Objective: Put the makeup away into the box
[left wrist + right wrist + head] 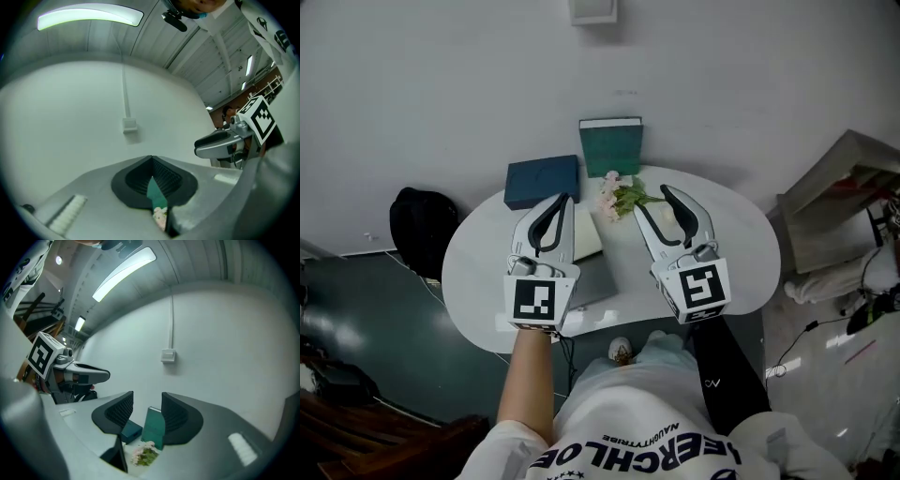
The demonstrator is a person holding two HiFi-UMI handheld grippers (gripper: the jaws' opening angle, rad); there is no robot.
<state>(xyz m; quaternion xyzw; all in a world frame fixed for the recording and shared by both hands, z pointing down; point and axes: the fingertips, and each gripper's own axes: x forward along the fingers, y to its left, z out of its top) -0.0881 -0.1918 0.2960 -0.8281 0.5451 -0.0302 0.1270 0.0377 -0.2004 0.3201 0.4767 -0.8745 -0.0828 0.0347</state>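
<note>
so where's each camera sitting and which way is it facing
Head view: on the person's head, steeply down at the rounded white table; left gripper, right gripper and a forearm show.
Left gripper view: on the left gripper, level along its shut jaws at the white wall; right gripper at right.
Right gripper view: on the right gripper, level between its open jaws; left gripper at left.
Shared: both gripper views catch the upright teal box, pink flower sprig and white wall plate.
</note>
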